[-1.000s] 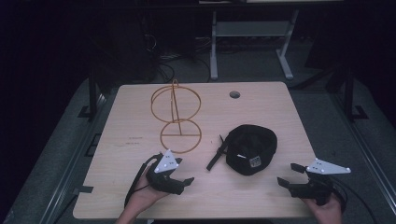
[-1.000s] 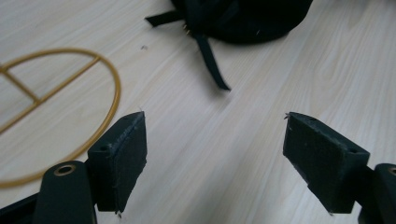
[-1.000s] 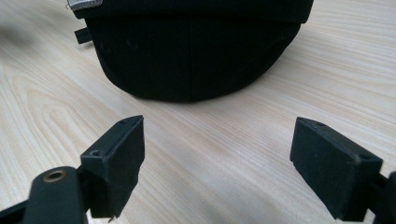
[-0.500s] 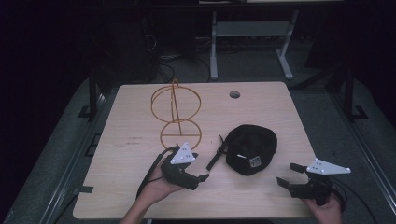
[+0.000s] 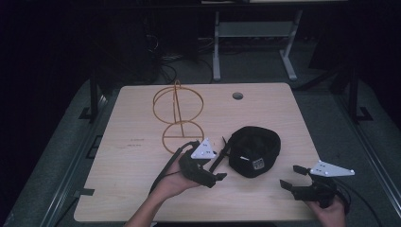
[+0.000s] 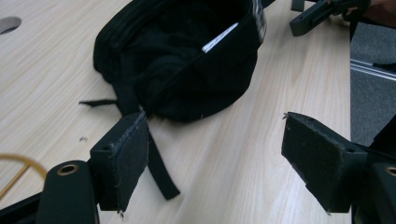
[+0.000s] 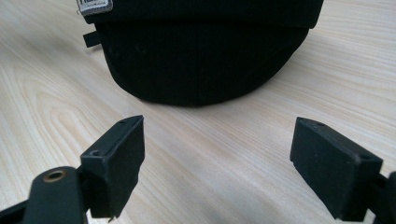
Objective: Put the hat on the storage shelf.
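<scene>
Both grippers have their jaws apart and hold nothing: the left gripper (image 5: 213,174) near the black cap (image 5: 254,150), the right gripper (image 5: 292,177) farther away. One white label (image 6: 220,38) lies inside the upturned cap on the table (image 5: 132,142).

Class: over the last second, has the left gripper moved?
Yes. The left gripper has moved right along the table, away from the wire stand and closer to the black cap.

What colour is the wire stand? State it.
Orange-gold wire stand, best seen in the high view.

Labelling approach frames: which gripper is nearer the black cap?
Left. The left gripper sits just beside the black cap, near its strap; the right gripper waits farther off, toward the table's near right corner.
</scene>
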Tool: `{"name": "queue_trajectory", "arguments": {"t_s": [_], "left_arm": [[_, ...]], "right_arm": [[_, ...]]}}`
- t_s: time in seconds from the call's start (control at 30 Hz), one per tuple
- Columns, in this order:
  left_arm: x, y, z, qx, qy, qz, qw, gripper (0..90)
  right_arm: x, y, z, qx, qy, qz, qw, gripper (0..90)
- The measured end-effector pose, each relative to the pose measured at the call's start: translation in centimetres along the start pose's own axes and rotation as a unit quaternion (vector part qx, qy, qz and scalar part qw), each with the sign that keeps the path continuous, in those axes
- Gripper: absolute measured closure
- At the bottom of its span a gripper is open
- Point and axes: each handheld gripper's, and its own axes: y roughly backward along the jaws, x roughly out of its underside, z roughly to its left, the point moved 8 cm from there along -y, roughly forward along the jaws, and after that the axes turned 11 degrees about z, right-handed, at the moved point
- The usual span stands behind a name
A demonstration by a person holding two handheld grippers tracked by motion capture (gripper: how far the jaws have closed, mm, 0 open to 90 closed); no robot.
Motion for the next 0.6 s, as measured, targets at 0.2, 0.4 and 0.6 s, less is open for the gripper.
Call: {"name": "queue_trajectory", "arguments": {"t_s": [0.2, 0.4, 0.6], "left_arm": [[-2.2, -0.5, -0.4, 0.014, -0.021, -0.008, 0.9997, 22.9], [-3.8, -1.2, -0.8, 0.032, -0.031, -0.012, 0.9990, 23.8], [-4.8, -1.8, -1.2, 0.035, -0.049, 0.001, 0.9982, 24.5]], "right_arm": [[-0.1, -0.1, 0.0, -0.002, -0.001, 0.001, 1.0000, 17.5], [-0.1, -0.2, -0.1, -0.003, 0.000, 0.001, 1.0000, 17.5], [0.0, -0.2, 0.0, -0.005, 0.004, 0.001, 1.0000, 17.5]]}}
